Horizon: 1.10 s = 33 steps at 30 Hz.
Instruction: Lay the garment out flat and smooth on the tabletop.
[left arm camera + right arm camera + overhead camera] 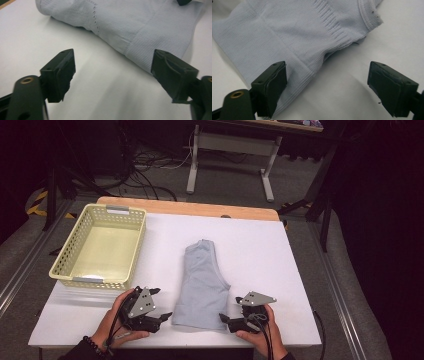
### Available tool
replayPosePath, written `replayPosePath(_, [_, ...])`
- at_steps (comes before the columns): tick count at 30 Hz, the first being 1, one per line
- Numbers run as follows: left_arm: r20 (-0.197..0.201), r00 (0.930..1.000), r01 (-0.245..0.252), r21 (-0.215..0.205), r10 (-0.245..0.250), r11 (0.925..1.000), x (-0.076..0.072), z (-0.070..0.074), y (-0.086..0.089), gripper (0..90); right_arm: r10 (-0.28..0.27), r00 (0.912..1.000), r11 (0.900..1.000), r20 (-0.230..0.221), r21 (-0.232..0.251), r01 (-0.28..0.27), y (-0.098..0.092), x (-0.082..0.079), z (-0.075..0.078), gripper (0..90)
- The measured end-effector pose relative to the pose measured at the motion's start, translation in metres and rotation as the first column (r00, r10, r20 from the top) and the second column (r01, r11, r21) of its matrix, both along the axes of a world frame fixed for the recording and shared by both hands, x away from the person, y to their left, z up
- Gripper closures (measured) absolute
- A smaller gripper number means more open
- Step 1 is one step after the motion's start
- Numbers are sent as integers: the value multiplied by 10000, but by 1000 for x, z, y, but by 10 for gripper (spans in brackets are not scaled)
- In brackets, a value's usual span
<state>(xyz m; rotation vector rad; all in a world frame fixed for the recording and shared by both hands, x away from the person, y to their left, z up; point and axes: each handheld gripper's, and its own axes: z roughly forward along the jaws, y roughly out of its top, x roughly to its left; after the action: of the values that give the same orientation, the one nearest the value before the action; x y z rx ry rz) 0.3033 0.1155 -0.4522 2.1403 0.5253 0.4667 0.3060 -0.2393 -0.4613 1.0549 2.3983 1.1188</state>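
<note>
A folded pale blue garment (pixel 202 285) lies in the middle of the white table (pixel 260 245), its ribbed hem toward the near edge. My left gripper (pixel 161 303) rests low at the hem's left corner, jaws open. In the left gripper view the open left gripper (pixel 112 67) frames bare table, and its right jaw stands at the edge of the garment (pixel 140 22). My right gripper (pixel 231 309) sits at the hem's right corner, open too. In the right gripper view the right gripper (pixel 327 75) is spread wide, its left jaw over the hem of the garment (pixel 287 32). Neither pinches cloth.
A pale yellow perforated basket (pixel 135 245) stands empty at the table's far left. Beyond the table's wooden far edge are a desk frame (pixel 230 150) and cables on the floor. Bare white surface lies right of the garment.
</note>
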Motion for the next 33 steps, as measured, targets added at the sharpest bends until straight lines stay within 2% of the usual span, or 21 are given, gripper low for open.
replayPosePath(3, [-61, 9999, -118, -61, 117, 9999, 2, 0, 0, 157, -135, 9994, 9999, -310, 69, 138, 3, 3, -1, 165])
replayPosePath(6, [-162, 9997, -159, -72, 158, 9998, 4, -1, -2, 145, 144, 9977, 9996, -655, 265, -127, 12, 4, -2, 167])
replayPosePath(8, [-251, 9995, -212, -107, 209, 9997, 7, -3, -5, 145, 200, 9970, 9992, -751, 349, -174, 14, 5, -2, 164])
replayPosePath(13, [-625, 9949, -809, -234, 793, 9964, 18, -7, -14, 132, 105, 9971, 9999, -755, 91, -98, 29, 9, -2, 149])
replayPosePath(14, [-849, 9925, -928, -545, 880, 9942, 24, -5, -17, 127, 58, 9975, 10000, -706, -42, -61, 34, 10, -3, 155])
replayPosePath(15, [-849, 9925, -928, -545, 880, 9942, 24, -5, -17, 127, 58, 9975, 10000, -706, -42, -61, 34, 10, -3, 155])
replayPosePath(16, [-999, 9904, -1031, -775, 952, 9916, 30, -3, -20, 127, 125, 9977, 9996, -664, -254, -142, 39, 10, -2, 170])
replayPosePath(19, [-1107, 9886, -1135, -1050, 1018, 9880, 42, 1, -29, 127, 101, 9976, 9994, -679, -333, -124, 43, 11, -2, 189])
replayPosePath(21, [-1303, 9846, -1340, -1331, 1167, 9820, 58, 2, -40, 127, 124, 9979, 9994, -641, -303, -144, 45, 12, -1, 249])
replayPosePath(22, [-1303, 9846, -1340, -1331, 1167, 9820, 58, 2, -40, 127, 124, 9979, 9994, -641, -303, -144, 45, 12, -1, 249])
replayPosePath(23, [-1599, 9780, -1556, -1336, 1337, 9787, 68, 0, -46, 127, 154, 9980, 9994, -605, -308, -173, 45, 12, -1, 270])
replayPosePath(24, [-1690, 9757, -1623, -1309, 1393, 9780, 72, -1, -50, 116, 267, 9980, 9994, -578, -224, -280, 46, 11, -1, 337])
replayPosePath(25, [-1943, 9697, -1713, -1103, 1478, 9790, 81, -7, -58, 113, 457, 9973, 9989, -568, -70, -462, 46, 10, -1, 413])
replayPosePath(26, [-1943, 9697, -1713, -1103, 1478, 9790, 81, -7, -58, 108, 457, 9973, 9989, -568, -70, -462, 46, 10, -1, 413])
replayPosePath(28, [-2437, 9560, -1871, -776, 1633, 9793, 87, -14, -67, 95, 675, 9958, 9977, -611, 106, -670, 46, 10, -1, 477])
replayPosePath(29, [-2559, 9522, -1894, -666, 1667, 9796, 88, -15, -69, 91, 783, 9947, 9968, -663, 225, -769, 45, 11, -1, 527])
replayPosePath(30, [-2528, 9515, -1929, -476, 1750, 9801, 88, -15, -71, 93, 854, 9940, 9961, -689, 295, -835, 45, 11, -2, 555])
replayPosePath(31, [-2712, 9475, -1904, -518, 1696, 9803, 89, -15, -72, 93, 854, 9940, 9961, -689, 295, -835, 45, 11, -2, 555])
replayPosePath(32, [-3134, 9383, -1737, -614, 1463, 9829, 89, -15, -73, 131, 942, 9931, 9952, -700, 335, -921, 45, 11, -2, 588])
replayPosePath(33, [-3235, 9363, -1651, -615, 1368, 9843, 89, -16, -74, 223, 1120, 9906, 9930, -781, 475, -1085, 45, 11, -2, 650])
